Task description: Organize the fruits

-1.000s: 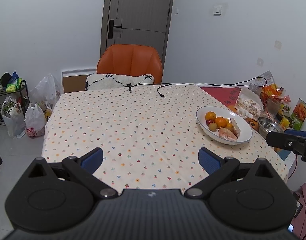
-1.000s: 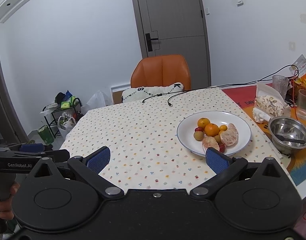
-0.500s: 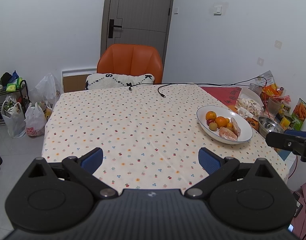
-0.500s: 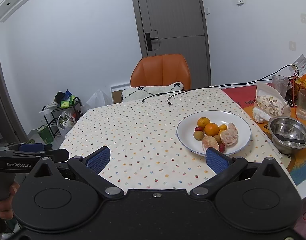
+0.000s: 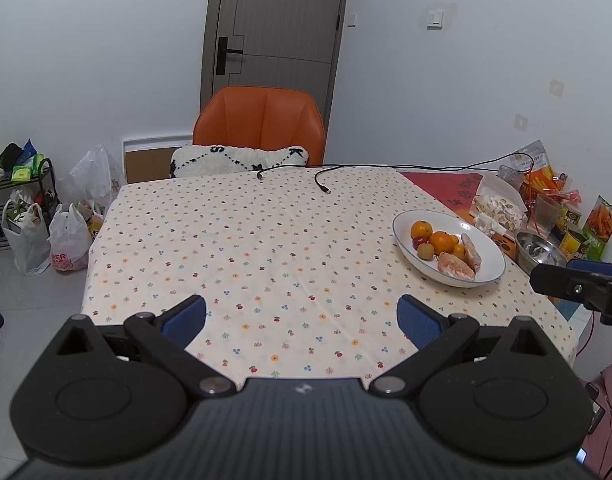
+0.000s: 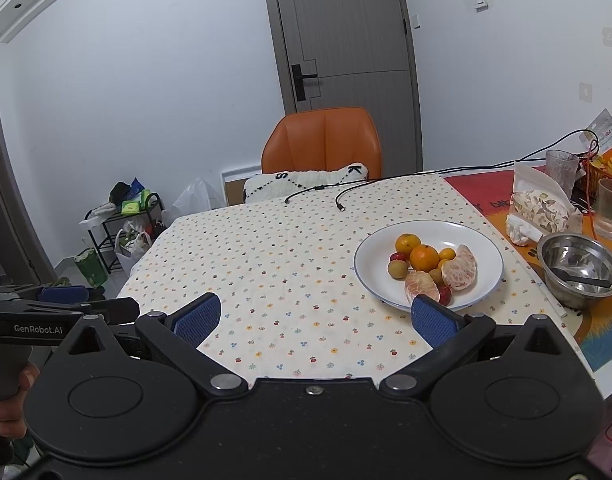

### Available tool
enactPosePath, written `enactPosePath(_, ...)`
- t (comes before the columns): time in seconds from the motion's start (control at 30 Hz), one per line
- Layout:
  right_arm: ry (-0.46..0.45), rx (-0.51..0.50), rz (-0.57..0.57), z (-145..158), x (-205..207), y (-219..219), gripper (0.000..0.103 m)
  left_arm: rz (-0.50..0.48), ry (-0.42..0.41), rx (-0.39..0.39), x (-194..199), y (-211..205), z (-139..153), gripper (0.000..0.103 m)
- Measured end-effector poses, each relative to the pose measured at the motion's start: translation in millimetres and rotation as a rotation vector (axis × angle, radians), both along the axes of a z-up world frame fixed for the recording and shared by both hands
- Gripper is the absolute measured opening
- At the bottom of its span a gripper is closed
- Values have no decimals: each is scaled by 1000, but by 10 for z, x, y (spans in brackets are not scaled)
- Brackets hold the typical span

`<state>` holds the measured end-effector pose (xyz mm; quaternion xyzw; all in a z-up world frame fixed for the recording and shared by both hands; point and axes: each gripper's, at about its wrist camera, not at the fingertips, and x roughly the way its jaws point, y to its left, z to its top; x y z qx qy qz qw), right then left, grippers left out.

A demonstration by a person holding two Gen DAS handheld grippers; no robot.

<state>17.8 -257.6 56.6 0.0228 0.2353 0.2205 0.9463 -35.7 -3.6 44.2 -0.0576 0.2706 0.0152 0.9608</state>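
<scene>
The fruits sit in a white plate (image 6: pixel 481 240) on the right side of the table (image 6: pixel 286 264), which has a dotted cloth. In the plate are two oranges (image 6: pixel 424 257), a tiny orange one (image 6: pixel 446 254), two peeled pomelo pieces (image 6: pixel 460 267), a small brown fruit (image 6: pixel 397 269) and little red ones (image 6: pixel 398 257). The red ones are partly hidden, so they may be cherries or small tomatoes. Another greenish fruit hides between the pomelo pieces.

Just right of the plate is a steel bowl (image 6: pixel 579 268) with a dark utensil inside. Behind it are a snack bag (image 6: pixel 541 208) and two glasses (image 6: pixel 610 209).

The right gripper (image 6: pixel 315 318) is wide open and holds nothing. Its right blue pad covers the plate's near edge in the picture. The left gripper (image 5: pixel 302 316) is wide open too, holds nothing, and hangs over the near part of the table. An orange chair (image 5: pixel 262 128) stands at the far side.
</scene>
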Motion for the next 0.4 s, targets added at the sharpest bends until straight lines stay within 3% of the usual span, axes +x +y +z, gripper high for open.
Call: enactPosePath(0.4, 2, -3, 1, -19, 13, 0, 103, -6, 4, -2, 8, -28, -18, 101)
